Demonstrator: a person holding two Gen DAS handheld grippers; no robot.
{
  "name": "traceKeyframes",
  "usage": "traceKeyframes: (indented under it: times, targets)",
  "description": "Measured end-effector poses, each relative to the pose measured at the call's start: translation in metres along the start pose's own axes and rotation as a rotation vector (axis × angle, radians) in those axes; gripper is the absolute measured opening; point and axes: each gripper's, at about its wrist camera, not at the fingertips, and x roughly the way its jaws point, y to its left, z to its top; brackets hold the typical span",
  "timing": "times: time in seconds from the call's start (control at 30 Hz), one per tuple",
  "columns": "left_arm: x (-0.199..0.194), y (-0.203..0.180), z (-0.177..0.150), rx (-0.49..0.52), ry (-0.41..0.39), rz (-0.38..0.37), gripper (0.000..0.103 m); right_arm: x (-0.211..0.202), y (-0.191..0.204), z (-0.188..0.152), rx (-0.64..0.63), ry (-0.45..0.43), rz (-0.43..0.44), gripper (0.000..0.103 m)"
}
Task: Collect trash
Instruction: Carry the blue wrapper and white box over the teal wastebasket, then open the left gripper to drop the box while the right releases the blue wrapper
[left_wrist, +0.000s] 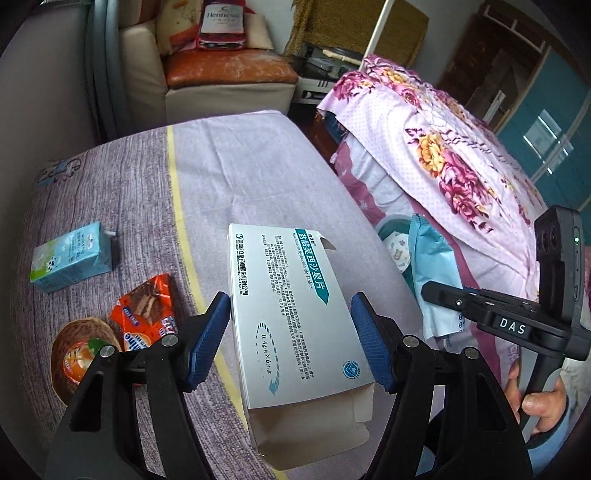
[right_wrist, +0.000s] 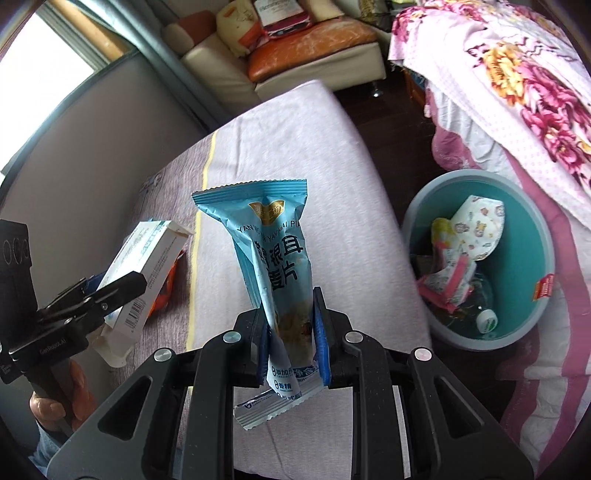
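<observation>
R gripper (right_wrist: 290, 332) fingers pinch blue snack wrapper (right_wrist: 271, 251), long axis upright, over worktop (right_wrist: 351, 155). Bin (right_wrist: 532, 325) lies to its right, lower (R hand nearer). L gripper (left_wrist: 290, 339) fingers clamp medicine box (left_wrist: 295, 314), lifted off worktop.

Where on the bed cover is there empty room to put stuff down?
The pale lilac stretch right of the yellow stripe is bare, up to the far edge by the sofa. It is crowded left of the stripe: milk carton, orange wrapper, brown cup.
</observation>
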Motion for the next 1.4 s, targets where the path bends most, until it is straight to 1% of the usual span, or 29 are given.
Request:
traceKeyframes:
  times: [0.17, 0.37, 0.47, 0.57, 0.67, 0.9, 1.17, 1.4]
  targets:
    - [0.016, -0.034, 0.014, 0.053, 0.019, -0.021, 0.069, -0.018, -0.036, 0.005, 0.064, -0.046, -0.017, 0.02]
    - [0.039, -0.081, 0.032, 0.109, 0.036, -0.075, 0.069, -0.051, -0.079, 0.013, 0.128, -0.134, -0.072, 0.02]
    - [0.057, -0.106, 0.038, 0.125, 0.057, -0.107, 0.069, -0.067, -0.099, 0.017, 0.153, -0.174, -0.11, 0.021]
    - [0.078, -0.129, 0.04, 0.147, 0.082, -0.124, 0.069, -0.077, -0.119, 0.019, 0.181, -0.196, -0.137, 0.021]
    - [0.099, -0.148, 0.041, 0.165, 0.113, -0.138, 0.069, -0.08, -0.135, 0.02, 0.203, -0.201, -0.157, 0.021]
    - [0.132, -0.185, 0.042, 0.221, 0.145, -0.151, 0.069, -0.078, -0.162, 0.024, 0.241, -0.197, -0.189, 0.021]
    - [0.157, -0.206, 0.044, 0.249, 0.178, -0.164, 0.069, -0.074, -0.177, 0.03, 0.252, -0.186, -0.223, 0.021]
    - [0.172, -0.214, 0.045, 0.257, 0.2, -0.179, 0.07, -0.074, -0.187, 0.036, 0.263, -0.183, -0.253, 0.021]
